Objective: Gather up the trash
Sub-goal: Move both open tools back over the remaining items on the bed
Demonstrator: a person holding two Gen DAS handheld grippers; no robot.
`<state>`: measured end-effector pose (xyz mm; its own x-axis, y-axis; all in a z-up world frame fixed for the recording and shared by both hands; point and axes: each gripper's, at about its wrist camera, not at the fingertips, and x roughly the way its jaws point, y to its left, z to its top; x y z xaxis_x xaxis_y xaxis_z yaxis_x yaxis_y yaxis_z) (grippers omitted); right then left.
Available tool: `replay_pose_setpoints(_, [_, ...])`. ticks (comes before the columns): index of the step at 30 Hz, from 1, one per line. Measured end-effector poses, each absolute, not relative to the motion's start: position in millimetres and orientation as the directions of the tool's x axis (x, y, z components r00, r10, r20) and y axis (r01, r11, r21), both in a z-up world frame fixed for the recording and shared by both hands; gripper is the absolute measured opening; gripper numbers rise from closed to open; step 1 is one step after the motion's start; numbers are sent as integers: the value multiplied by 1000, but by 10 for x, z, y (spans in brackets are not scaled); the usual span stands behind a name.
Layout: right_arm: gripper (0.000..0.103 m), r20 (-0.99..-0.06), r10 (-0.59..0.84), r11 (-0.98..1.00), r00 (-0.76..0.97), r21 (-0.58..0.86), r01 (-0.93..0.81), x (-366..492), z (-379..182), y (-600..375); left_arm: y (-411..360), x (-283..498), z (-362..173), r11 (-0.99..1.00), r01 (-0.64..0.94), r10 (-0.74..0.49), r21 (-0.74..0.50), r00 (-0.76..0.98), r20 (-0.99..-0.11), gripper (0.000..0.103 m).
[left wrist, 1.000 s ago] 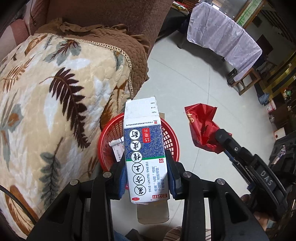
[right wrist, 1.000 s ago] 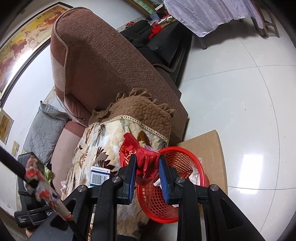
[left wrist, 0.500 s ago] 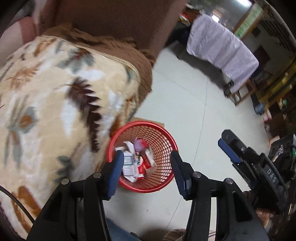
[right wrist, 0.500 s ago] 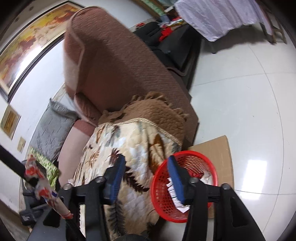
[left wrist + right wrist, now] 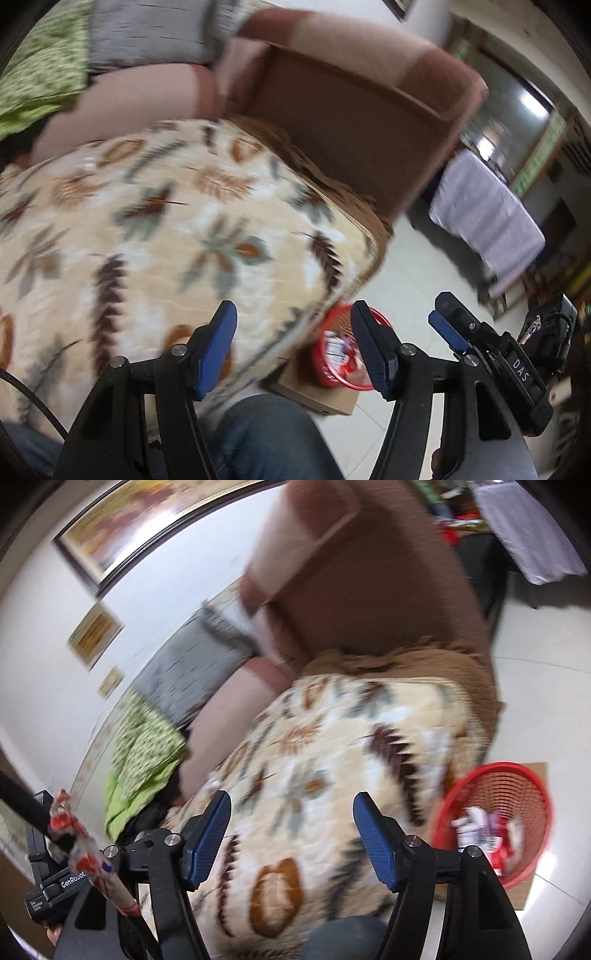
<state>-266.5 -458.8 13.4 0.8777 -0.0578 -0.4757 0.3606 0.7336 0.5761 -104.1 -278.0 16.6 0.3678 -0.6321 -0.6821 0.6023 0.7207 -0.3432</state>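
Note:
The red mesh basket stands on the floor at the sofa's end and holds white and red trash. In the left wrist view the basket is partly hidden behind the blanket and my right-hand finger. My left gripper is open and empty over the leaf-patterned blanket. My right gripper is also open and empty above the same blanket, left of the basket. From the left wrist it shows as the right gripper beside the basket. Both views are blurred.
A brown sofa with grey and green cushions fills the back. Flat cardboard lies under the basket. A person's jeans-clad knee is at the bottom. A red-and-white wrapper hangs on a black rod at the left. A cloth-covered table stands across the tiled floor.
The left gripper let go of the blue-and-white box and the right let go of the red wrapper over the basket. Both now stand open and have swung up and left toward the sofa.

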Motion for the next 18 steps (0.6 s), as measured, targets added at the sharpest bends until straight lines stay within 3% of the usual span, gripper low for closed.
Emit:
replay_pose_setpoints(11, [74,-485,168,831,858,537,141,-1443,308,-3555,-1365,-702,405,828,441,-556,-347,563,-611,64])
replay_pose_setpoints(18, [77,-527,219,855,821,510,100,-706,201,-3089,-659,-348,414,892,313,-451,-325,647,-615,64])
